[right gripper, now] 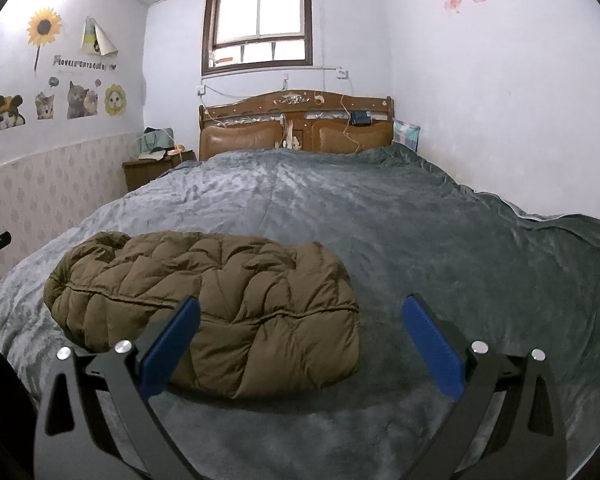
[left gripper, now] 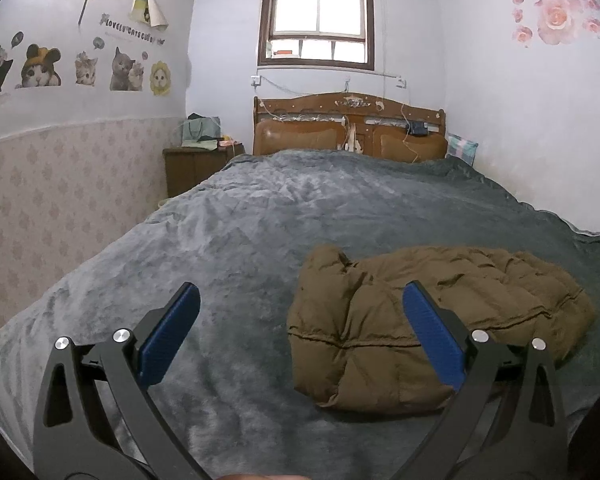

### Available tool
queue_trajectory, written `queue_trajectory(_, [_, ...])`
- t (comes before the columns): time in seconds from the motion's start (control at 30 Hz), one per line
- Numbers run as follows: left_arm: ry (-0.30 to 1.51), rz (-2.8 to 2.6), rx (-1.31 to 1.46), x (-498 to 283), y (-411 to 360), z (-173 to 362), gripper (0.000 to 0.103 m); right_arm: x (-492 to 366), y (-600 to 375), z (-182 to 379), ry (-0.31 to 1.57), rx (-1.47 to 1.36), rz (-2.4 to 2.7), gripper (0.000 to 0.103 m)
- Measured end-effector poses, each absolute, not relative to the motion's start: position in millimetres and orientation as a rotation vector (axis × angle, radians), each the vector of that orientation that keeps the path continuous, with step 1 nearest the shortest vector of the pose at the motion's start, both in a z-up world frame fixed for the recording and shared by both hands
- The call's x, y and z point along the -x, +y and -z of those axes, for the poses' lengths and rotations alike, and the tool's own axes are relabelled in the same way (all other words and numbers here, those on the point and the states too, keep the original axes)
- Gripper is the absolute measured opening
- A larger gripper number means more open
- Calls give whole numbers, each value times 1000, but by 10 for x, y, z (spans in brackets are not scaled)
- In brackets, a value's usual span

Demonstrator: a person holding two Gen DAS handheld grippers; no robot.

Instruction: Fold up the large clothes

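Olive-brown quilted puffer jacket (left gripper: 427,320) lies folded into a thick bundle on a bed covered by a grey plush blanket (left gripper: 260,216), near the foot edge of the bed and toward its right side. Its stitched seams and puffy panels face up, and nothing grips it.

Left gripper (left gripper: 300,304) hovers above the blanket with its two blue-padded fingers spread wide and holding nothing; its right finger overlaps the jacket's left portion in the view, though contact cannot be confirmed. Right gripper (right gripper: 300,316) is likewise spread wide and empty, with its left finger in front of the jacket's near edge and its right finger over bare blanket.

At the head of the bed stands a carved wooden headboard (left gripper: 347,124) with brown padded panels, below a window (left gripper: 317,22). A small wooden nightstand (left gripper: 196,168) sits beside the bed's left edge. Cat and sunflower stickers (left gripper: 80,60) decorate the left wall, pink rose stickers (left gripper: 555,12) the right wall
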State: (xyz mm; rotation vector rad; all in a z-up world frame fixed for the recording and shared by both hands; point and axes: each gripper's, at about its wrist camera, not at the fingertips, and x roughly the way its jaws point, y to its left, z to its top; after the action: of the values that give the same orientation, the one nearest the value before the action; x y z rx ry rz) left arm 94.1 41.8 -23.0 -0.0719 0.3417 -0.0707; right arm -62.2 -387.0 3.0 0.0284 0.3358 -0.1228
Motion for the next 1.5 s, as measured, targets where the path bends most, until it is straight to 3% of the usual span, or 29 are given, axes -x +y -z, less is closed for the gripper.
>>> queue_trajectory(1.5, [349,100,73,-988,434,240,100,582,-3895,-11,347,-28,118,101])
